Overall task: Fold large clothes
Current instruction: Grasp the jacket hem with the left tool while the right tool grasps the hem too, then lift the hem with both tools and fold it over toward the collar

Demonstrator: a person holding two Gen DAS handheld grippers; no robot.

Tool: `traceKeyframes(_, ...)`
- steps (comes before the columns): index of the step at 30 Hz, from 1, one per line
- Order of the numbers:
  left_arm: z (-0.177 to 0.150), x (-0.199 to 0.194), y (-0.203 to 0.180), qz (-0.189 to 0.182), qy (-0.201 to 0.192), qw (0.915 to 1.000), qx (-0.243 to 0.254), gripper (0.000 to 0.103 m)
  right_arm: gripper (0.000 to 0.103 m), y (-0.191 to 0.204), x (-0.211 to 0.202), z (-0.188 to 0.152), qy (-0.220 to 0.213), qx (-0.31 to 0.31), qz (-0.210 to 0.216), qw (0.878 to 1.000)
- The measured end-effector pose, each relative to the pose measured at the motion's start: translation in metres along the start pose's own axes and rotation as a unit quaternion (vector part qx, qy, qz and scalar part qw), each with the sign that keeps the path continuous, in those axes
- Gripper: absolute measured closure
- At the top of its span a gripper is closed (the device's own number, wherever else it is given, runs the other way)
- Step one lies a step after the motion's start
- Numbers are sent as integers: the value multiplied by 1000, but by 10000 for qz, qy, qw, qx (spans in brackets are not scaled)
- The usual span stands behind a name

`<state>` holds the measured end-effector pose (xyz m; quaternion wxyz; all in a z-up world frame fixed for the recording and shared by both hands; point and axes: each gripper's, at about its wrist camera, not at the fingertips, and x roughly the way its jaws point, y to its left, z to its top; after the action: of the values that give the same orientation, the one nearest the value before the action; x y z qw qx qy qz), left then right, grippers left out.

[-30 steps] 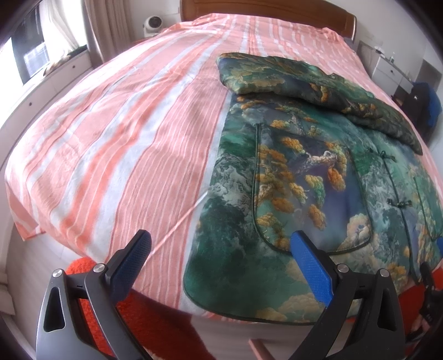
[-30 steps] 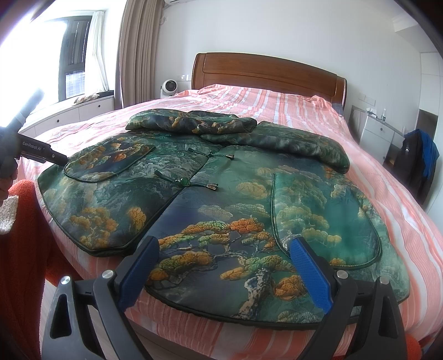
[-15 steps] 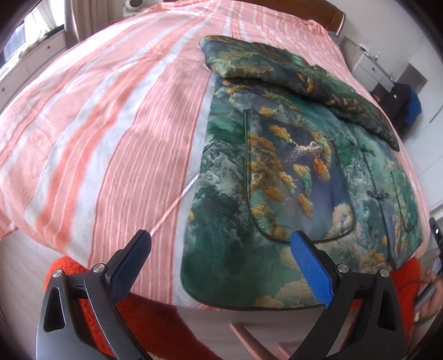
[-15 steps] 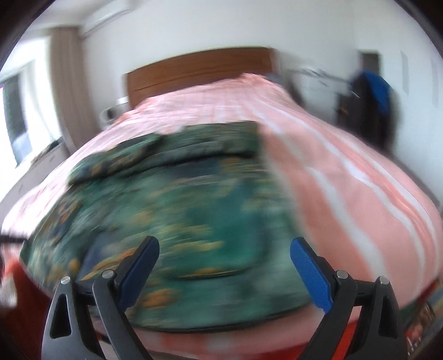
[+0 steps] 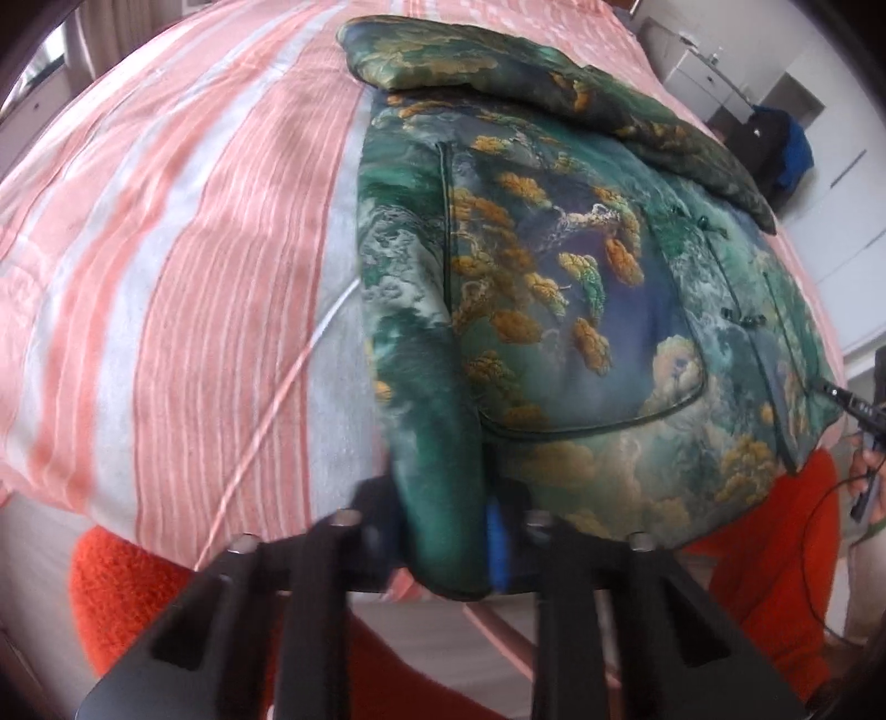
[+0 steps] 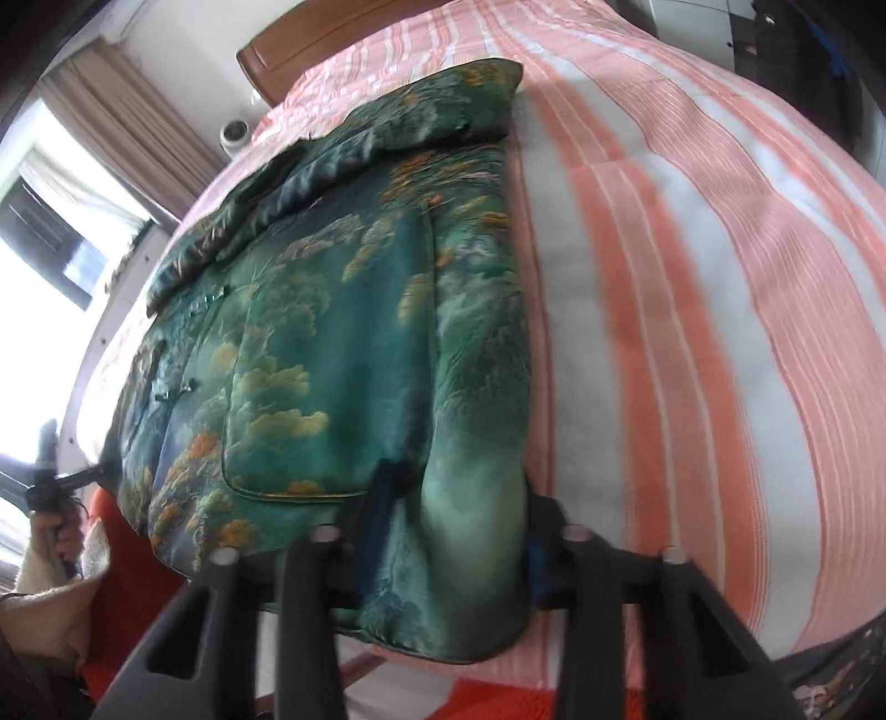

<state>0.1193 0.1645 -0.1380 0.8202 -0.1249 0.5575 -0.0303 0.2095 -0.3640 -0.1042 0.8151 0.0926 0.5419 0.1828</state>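
A large green jacket with gold tree and cloud print lies flat on a pink-and-white striped bed, sleeves folded across its top. My left gripper is shut on the jacket's near left hem corner. In the right wrist view the same jacket fills the left half, and my right gripper is shut on its near right hem corner. The fingertips of both grippers are mostly hidden by the bunched cloth.
The striped bed extends right of the jacket. A wooden headboard is at the far end. An orange rug lies on the floor at the bed's foot. A white dresser stands at the far right.
Both grippers moved apart to the jacket's two near hem corners and closed on them. They were open and above the bed's foot before.
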Motion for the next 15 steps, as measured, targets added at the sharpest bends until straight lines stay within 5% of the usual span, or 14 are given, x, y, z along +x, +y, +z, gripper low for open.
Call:
traceKeyframes(1,0,-4,1,-49,-12,10000,-38,89,82,6,-2,0,7,-116,-54,9999)
traceKeyframes(4,-5,-22,-5,-58,-79,9999,121,91,88,17,-11,-4,-13,-225,-180,9996)
traceKeyframes(11,-36,-41,-3,-109,250,9992,295,91,89,13,-36,-41,388,-54,87,9992)
traceKeyframes(15,-32,-66,11,-828,-26,9964,-191,93,90,-3,-41,-52,468,486,574,9961)
